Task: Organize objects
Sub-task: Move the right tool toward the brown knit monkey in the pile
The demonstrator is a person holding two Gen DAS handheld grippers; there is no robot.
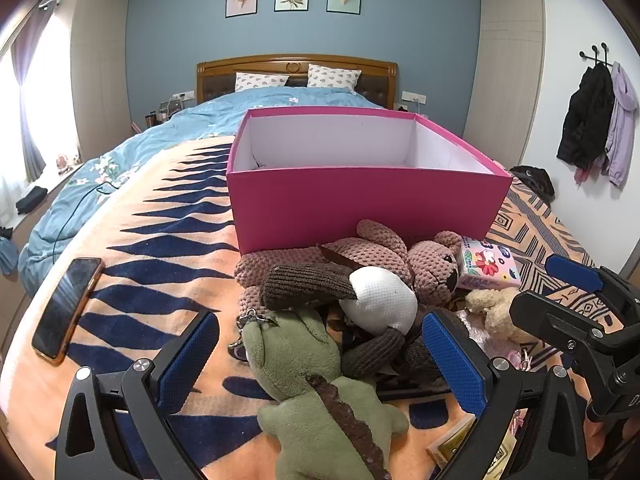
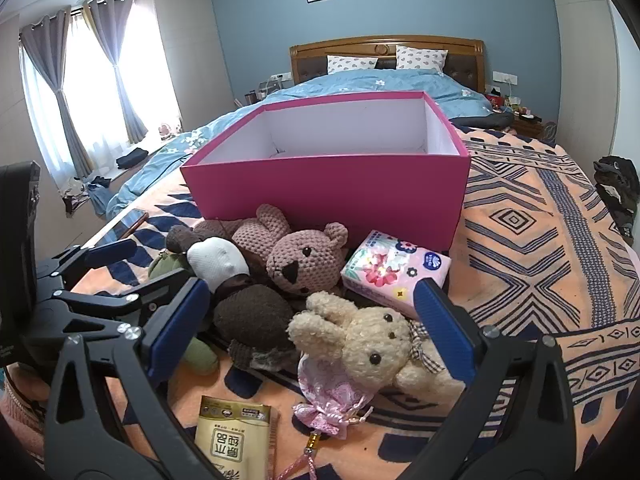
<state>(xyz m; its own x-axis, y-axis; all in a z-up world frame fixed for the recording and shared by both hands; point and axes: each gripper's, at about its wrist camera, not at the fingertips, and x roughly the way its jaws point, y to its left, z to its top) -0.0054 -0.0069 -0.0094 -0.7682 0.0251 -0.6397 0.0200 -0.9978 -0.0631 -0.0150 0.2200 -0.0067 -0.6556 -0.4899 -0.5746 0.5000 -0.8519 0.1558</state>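
A pink box [image 1: 360, 200] stands open on the patterned blanket [image 1: 160, 240] of the bed, and its white inside shows nothing clearly. In front of the box, touching its near wall, lies a pile of soft toys: a pink knitted bear [image 2: 296, 256], a brown and white plush toy [image 1: 372, 300], a green dinosaur toy [image 1: 320, 400] and a cream rabbit toy [image 2: 372, 344]. A pink tissue pack [image 2: 396, 268] lies just beside the bear, near the right corner of the box. A small pink pouch [image 2: 332, 392] and a gold packet [image 2: 236, 436] lie nearer to the camera. The left gripper [image 1: 320, 356] is wide open and holds nothing; its 2 blue fingers stand on either side of the dinosaur toy. The right gripper [image 2: 312, 320] is also wide open and empty, with the rabbit toy between its fingers. A phone [image 1: 66, 308] lies on the blanket, well apart to the left.
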